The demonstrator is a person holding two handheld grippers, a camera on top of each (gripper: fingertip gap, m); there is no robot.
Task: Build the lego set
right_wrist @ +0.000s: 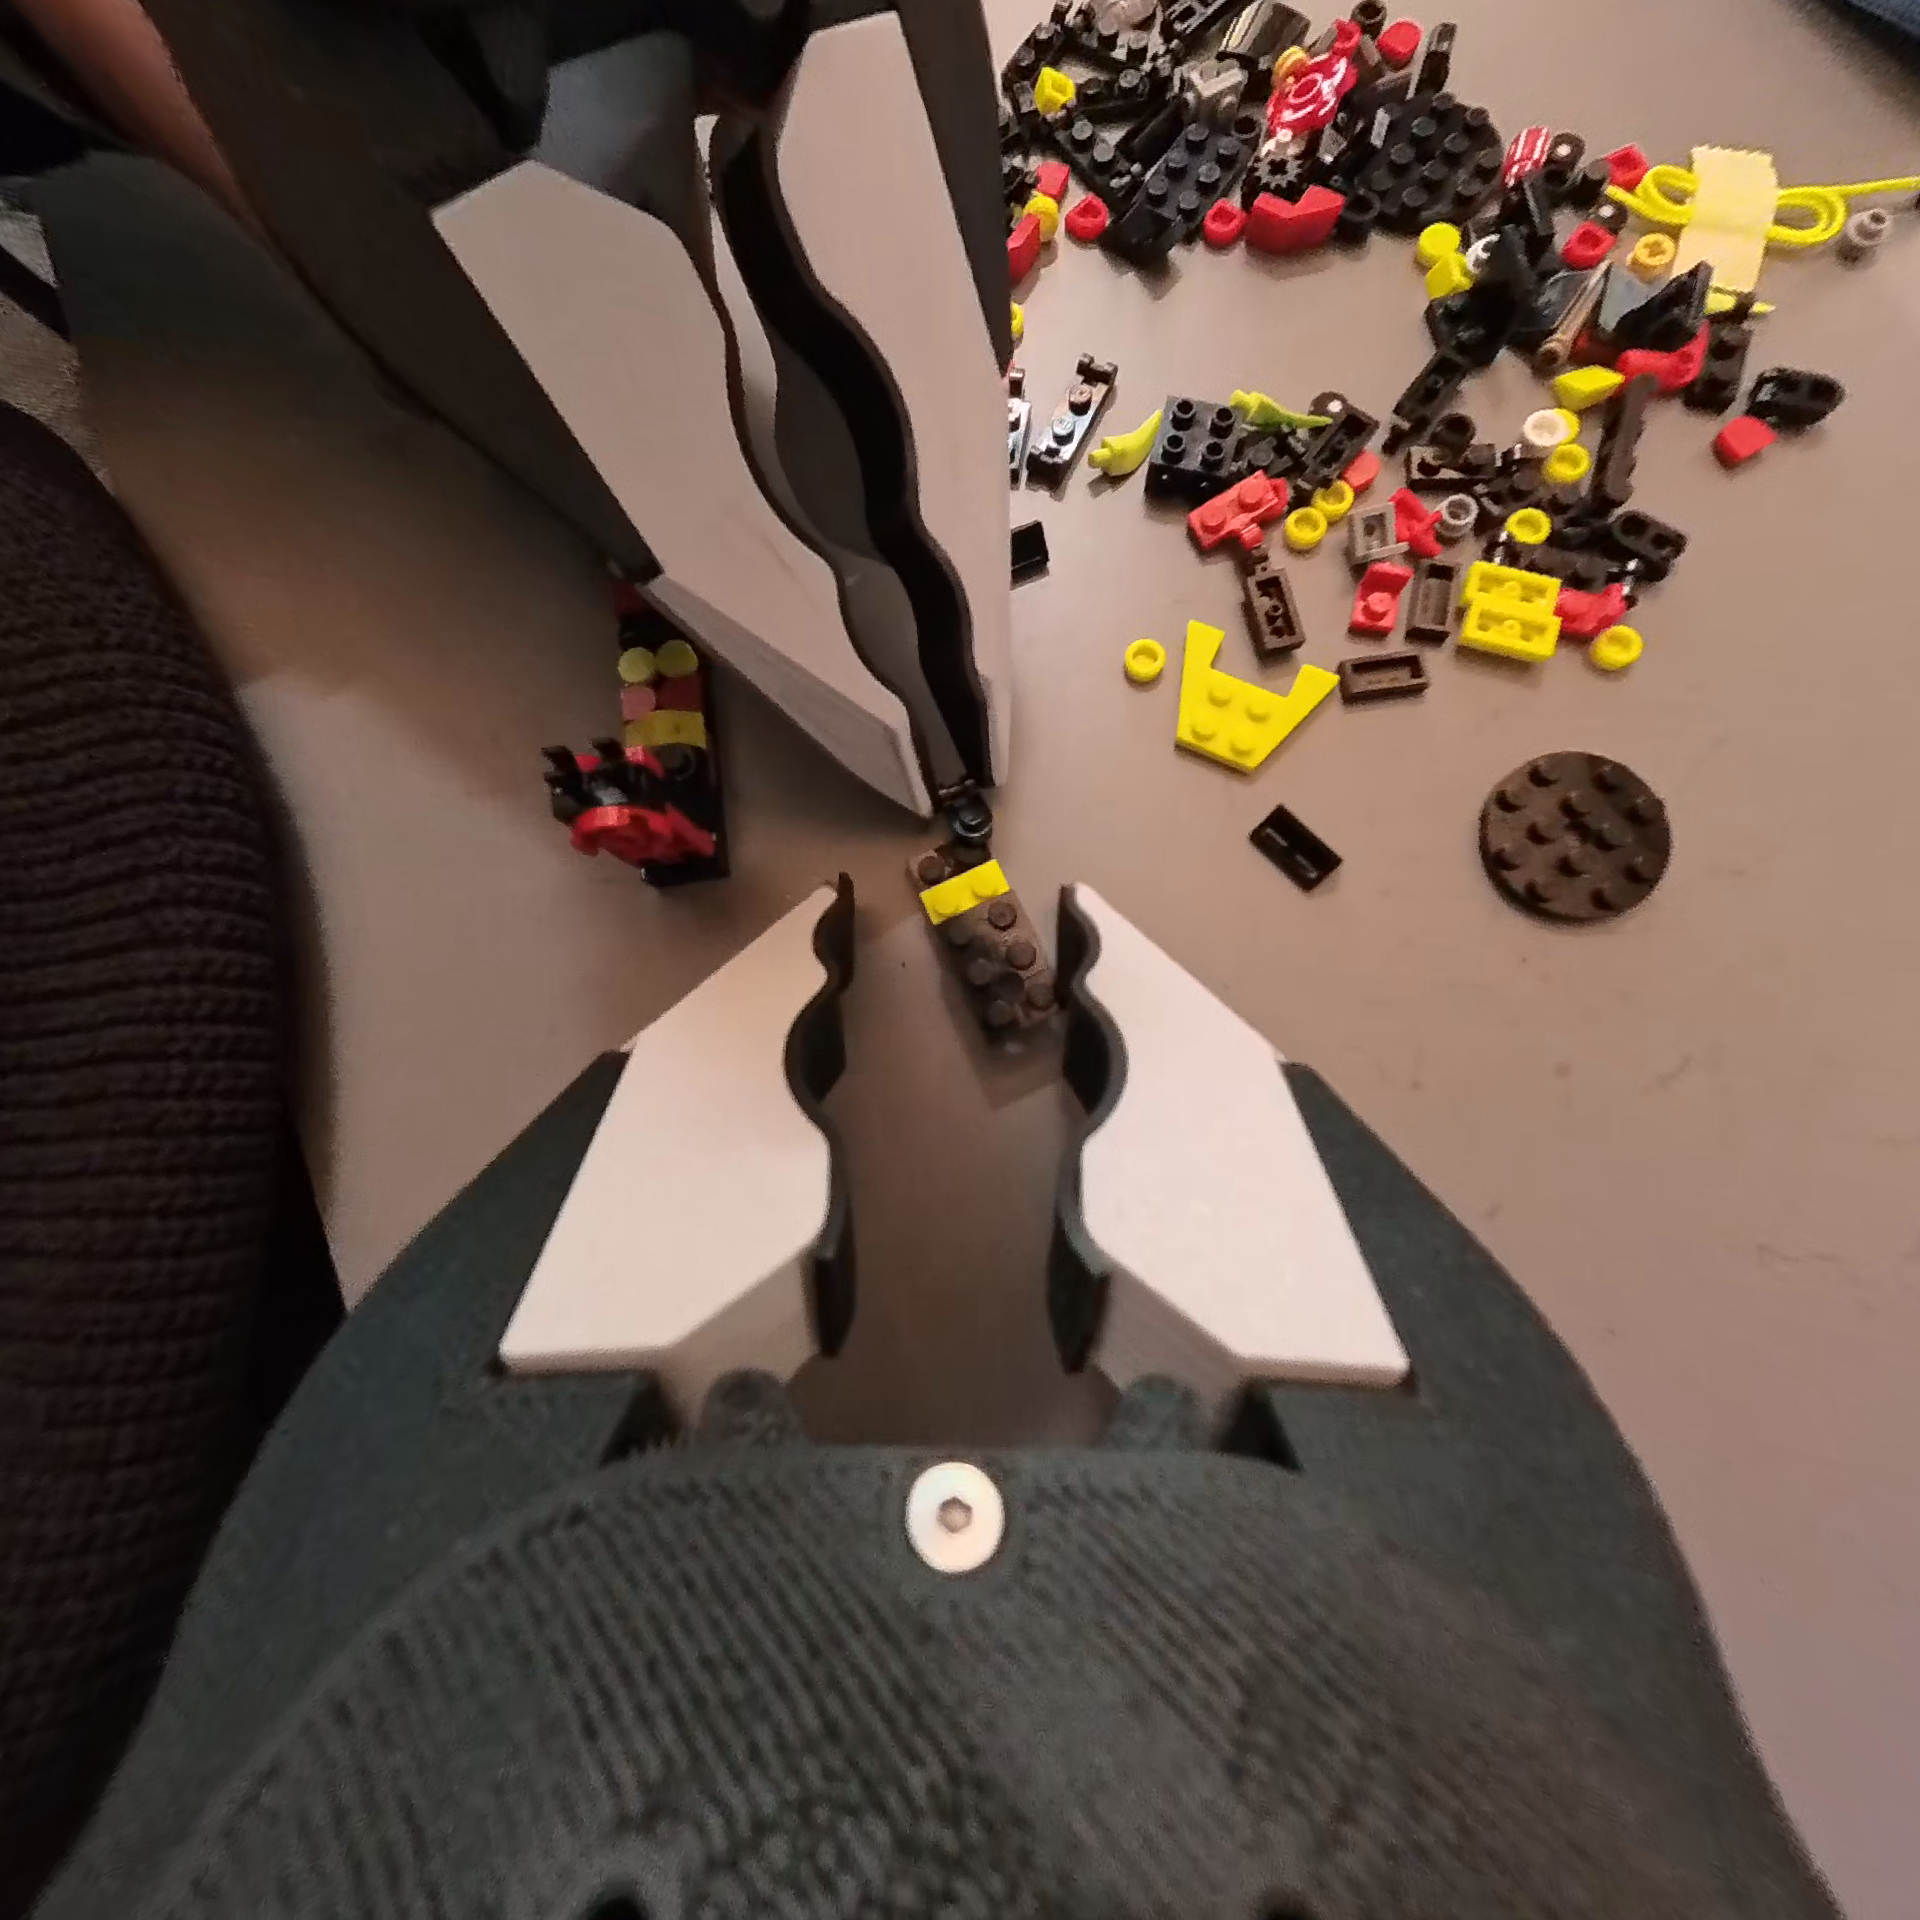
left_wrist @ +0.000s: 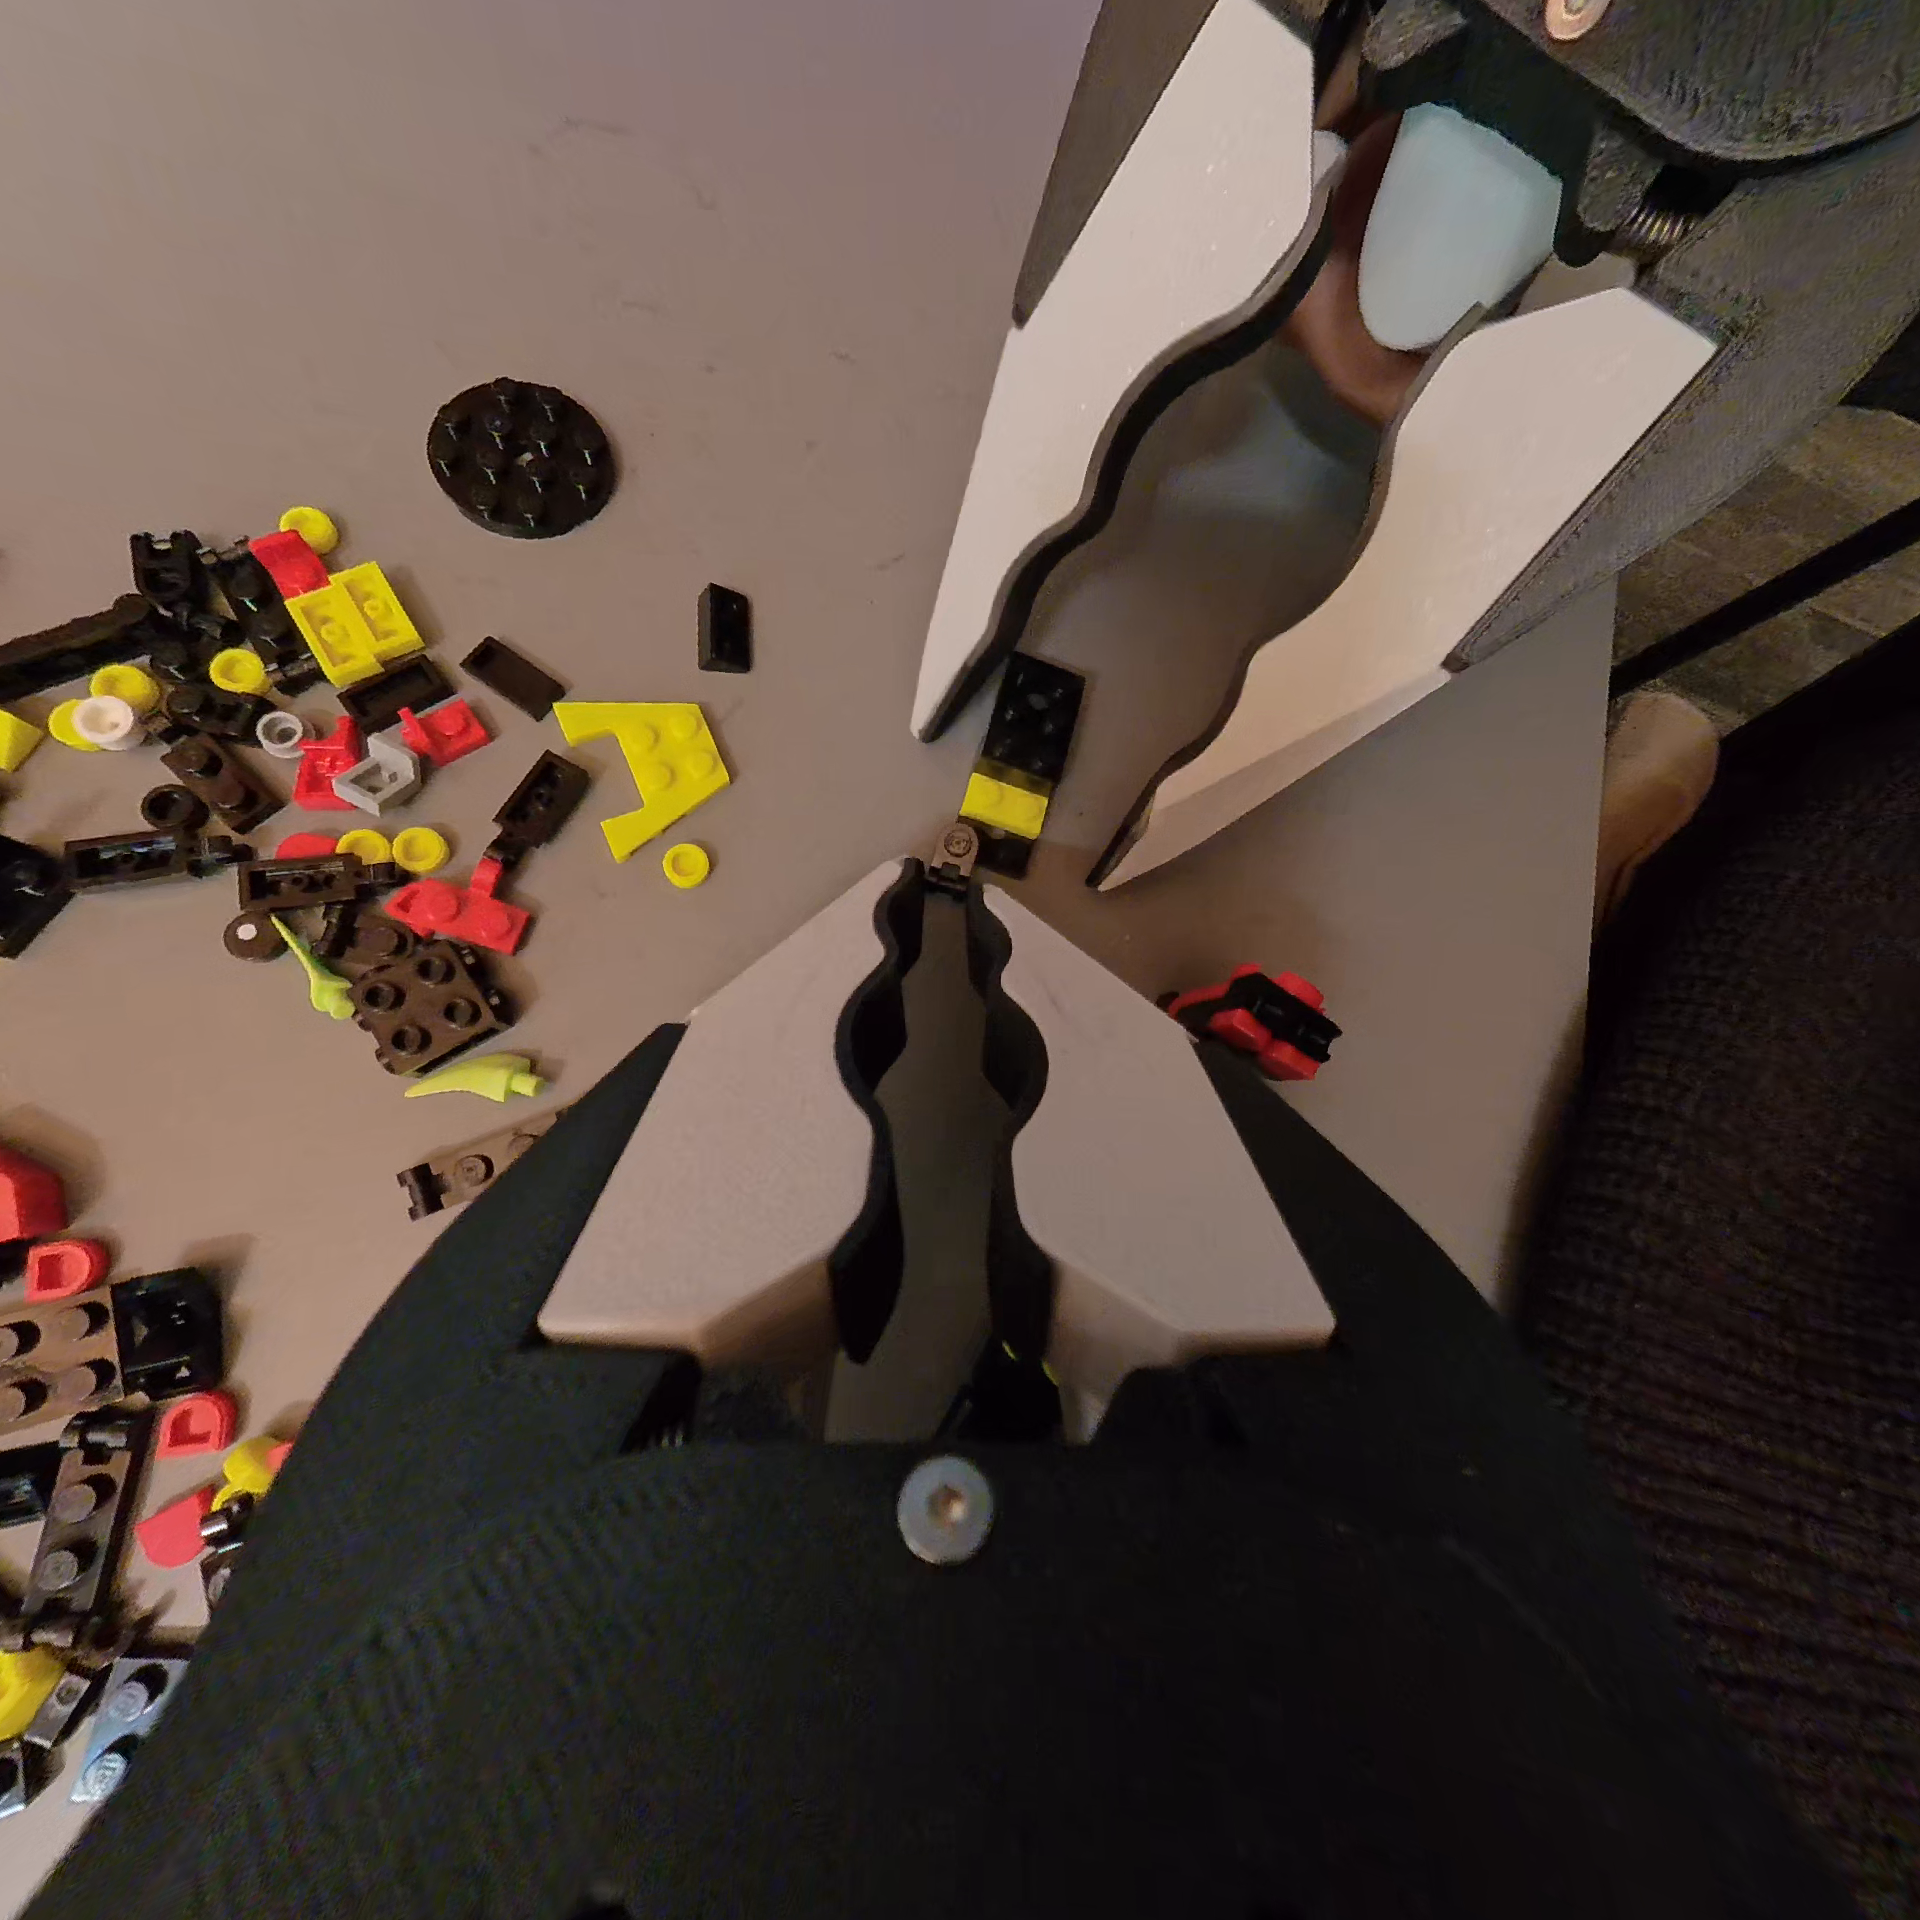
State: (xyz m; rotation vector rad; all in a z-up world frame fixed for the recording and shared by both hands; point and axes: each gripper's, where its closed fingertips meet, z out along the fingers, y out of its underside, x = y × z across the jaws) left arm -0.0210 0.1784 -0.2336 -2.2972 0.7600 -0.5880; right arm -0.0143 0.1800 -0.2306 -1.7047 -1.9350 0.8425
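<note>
With the small black clip piece (left_wrist: pixel 956 847) pinched in the left gripper (left_wrist: pixel 943 883) just at the yellow-banded end of the black plate (right_wrist: pixel 987 951), which lies between the parted right gripper (right_wrist: pixel 951 904), alignment over 1 stud is advised before pressing.
</note>
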